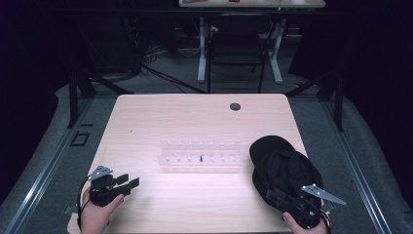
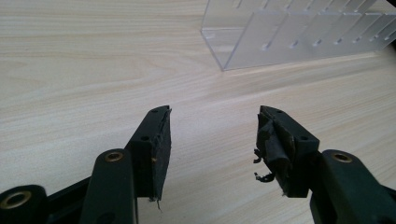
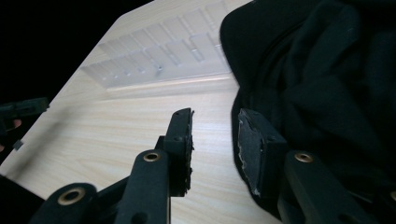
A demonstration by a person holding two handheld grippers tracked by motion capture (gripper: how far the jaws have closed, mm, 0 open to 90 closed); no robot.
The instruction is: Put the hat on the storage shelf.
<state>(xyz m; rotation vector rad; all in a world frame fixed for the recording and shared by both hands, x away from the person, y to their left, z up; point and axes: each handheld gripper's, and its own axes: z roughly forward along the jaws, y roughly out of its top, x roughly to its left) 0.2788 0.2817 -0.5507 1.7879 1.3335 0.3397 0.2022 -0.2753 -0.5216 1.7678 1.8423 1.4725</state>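
High view first: we see a clear plastic rack (image 1: 200, 155) at the middle of the wooden table (image 1: 160, 117). Left of the rack, our left gripper (image 1: 127, 181) hovers over bare wood, jaws spread wide. Right of the rack lies a black cap (image 1: 277, 158), and our right gripper (image 1: 272, 194) sits at its near edge, jaws parted, pinching nothing.

Rack (image 2: 299, 32) gets chopped off by the top edge, beyond the left fingers (image 2: 156, 144). Cap (image 3: 327, 79) runs off-frame right of the right fingers (image 3: 180, 144), folds too dark to read.
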